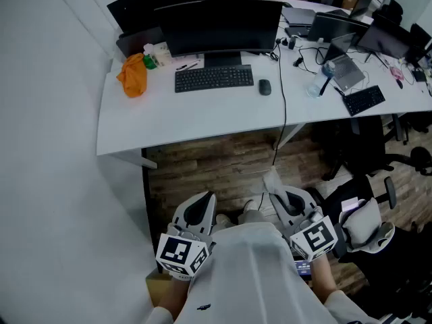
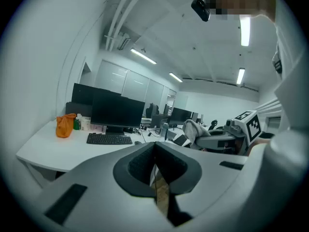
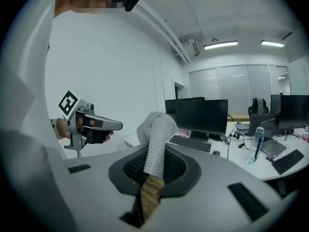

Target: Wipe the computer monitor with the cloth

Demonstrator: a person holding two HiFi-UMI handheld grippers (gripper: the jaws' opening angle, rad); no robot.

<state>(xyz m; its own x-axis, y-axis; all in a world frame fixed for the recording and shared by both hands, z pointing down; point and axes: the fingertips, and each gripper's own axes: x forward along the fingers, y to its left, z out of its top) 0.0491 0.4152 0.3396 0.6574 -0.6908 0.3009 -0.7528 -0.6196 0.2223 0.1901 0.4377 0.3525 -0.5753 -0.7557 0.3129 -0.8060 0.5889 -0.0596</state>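
Approach step, by the look of it: wiping not yet begun. In the right gripper [image 3: 152, 174], the cloth [image 3: 155, 144], with the fingers [image 3: 179, 167] clamped tight on its lower end and the pale knitted bulk standing up and flopping over above them. Nothing in the left gripper [image 2: 154, 164], its fingers [image 2: 134, 167] pressed together with only wood-brown floor showing through the slit below. Both held low and close to the body, well apart from the counter [image 1: 202, 117].

At the middle of the counter's far edge, the computer monitor [image 1: 219, 25], upright, screen dark and facing this way. Just in front of its stand, a black keyboard [image 1: 214, 77]. Just beside the keyboard's right end, a mouse [image 1: 264, 86]. Near the far left corner, an orange bag [image 1: 133, 75].

Next, most likely: step up to the near edge, raise the right gripper over the keyboard and lay the loose top of the cloth flat against the screen, starting perhaps at an upper corner. Best to lead with the free fold, so that the hard fingers never touch the panel. Also worth minding the black cable [image 1: 283, 100] trailing across the counter and over its near edge, right of the mouse. Left gripper probably spare, or useful for steadying the monitor's frame against the push of the wipe.
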